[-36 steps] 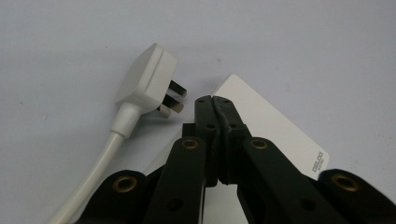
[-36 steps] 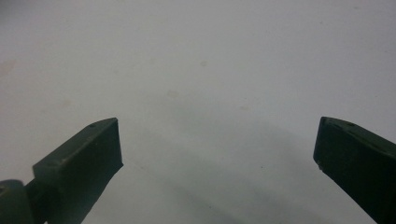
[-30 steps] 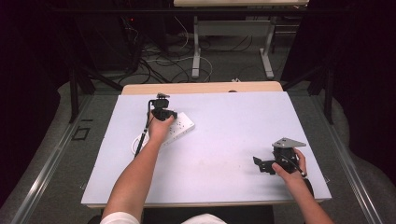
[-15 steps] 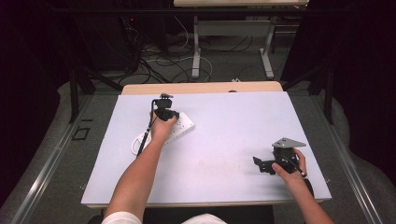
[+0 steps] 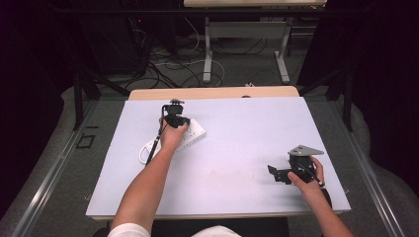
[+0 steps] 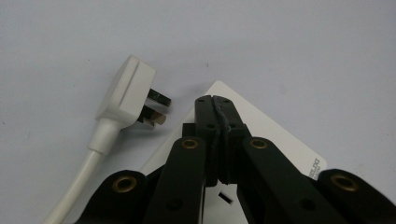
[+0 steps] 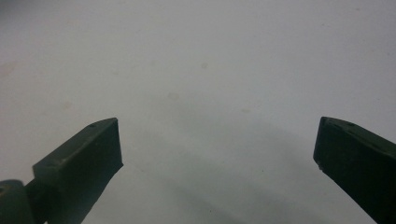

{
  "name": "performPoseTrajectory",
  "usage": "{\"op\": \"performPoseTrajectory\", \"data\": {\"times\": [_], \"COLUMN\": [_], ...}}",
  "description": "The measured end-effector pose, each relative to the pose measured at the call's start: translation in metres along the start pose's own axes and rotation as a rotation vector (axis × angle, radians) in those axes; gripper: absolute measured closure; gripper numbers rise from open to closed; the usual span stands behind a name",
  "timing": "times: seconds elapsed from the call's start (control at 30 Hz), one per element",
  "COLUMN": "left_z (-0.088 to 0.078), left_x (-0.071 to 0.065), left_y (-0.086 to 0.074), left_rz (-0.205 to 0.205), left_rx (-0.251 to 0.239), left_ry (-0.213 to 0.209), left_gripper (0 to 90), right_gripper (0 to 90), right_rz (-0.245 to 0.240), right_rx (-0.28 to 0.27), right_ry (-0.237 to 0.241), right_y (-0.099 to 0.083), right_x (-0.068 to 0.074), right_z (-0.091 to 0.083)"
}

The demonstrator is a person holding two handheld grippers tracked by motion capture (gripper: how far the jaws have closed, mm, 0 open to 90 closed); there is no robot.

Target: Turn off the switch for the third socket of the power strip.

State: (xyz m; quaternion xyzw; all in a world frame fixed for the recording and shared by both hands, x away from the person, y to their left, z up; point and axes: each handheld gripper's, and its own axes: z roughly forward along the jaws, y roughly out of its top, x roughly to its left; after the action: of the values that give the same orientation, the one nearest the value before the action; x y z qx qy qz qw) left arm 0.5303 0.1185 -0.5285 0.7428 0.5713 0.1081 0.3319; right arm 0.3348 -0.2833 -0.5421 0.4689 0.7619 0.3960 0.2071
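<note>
Left tool [image 6: 215, 100] closed over power strip [image 6: 261, 135], plug [image 6: 128, 91] beside, right tool [image 7: 217, 154] open, bare table [image 5: 247, 128] around.

Only a white power strip [image 5: 190, 134] with its white three-pin plug [image 6: 127, 91] and cable at ten o'clock obstructs the pale grey surface [image 5: 247, 128]; elsewhere lies open.

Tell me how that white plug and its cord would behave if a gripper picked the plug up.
The plug looks like hard moulded plastic, so it should probably stay stiff in the jaws, though its smooth faces might slip. It lies flat with its pins sideways, so rolling seems unlikely. The cord looks thick yet bendy, and it loops beside the power strip, so it would likely trail and tug.
</note>
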Motion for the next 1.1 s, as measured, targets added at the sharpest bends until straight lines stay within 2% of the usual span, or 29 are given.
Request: {"op": "performPoseTrajectory", "data": {"times": [0.1,0.2,0.5,0.67,0.87,1.1], "left_z": [0.000,-0.002,-0.006,-0.009,-0.010,-0.012], "left_x": [-0.001,-0.002,-0.001,-0.001,-0.002,-0.004], "left_y": [0.000,0.001,0.003,0.003,0.004,0.004], "left_rz": [0.009,0.017,0.033,0.043,0.053,0.072], "left_rx": [-0.003,-0.006,-0.028,-0.043,-0.051,-0.068], "left_ry": [-0.002,-0.002,0.010,0.004,0.011,0.049], "left_gripper": [90.0,89.0,83.0,74.5,68.9,57.4], "right_gripper": [0.6,0.6,0.6,0.6,0.6,0.5], "right_rz": [-0.018,-0.006,-0.021,-0.018,-0.021,-0.022], "right_rx": [-0.002,0.004,-0.003,-0.001,0.000,0.000], "right_ry": [-0.005,0.005,-0.003,0.004,0.004,0.005], "right_y": [0.000,0.001,0.001,0.001,0.001,0.001], "right_x": [0.000,0.002,0.000,0.001,0.001,0.001], "right_z": [0.001,0.001,0.002,0.003,0.002,0.003]}}
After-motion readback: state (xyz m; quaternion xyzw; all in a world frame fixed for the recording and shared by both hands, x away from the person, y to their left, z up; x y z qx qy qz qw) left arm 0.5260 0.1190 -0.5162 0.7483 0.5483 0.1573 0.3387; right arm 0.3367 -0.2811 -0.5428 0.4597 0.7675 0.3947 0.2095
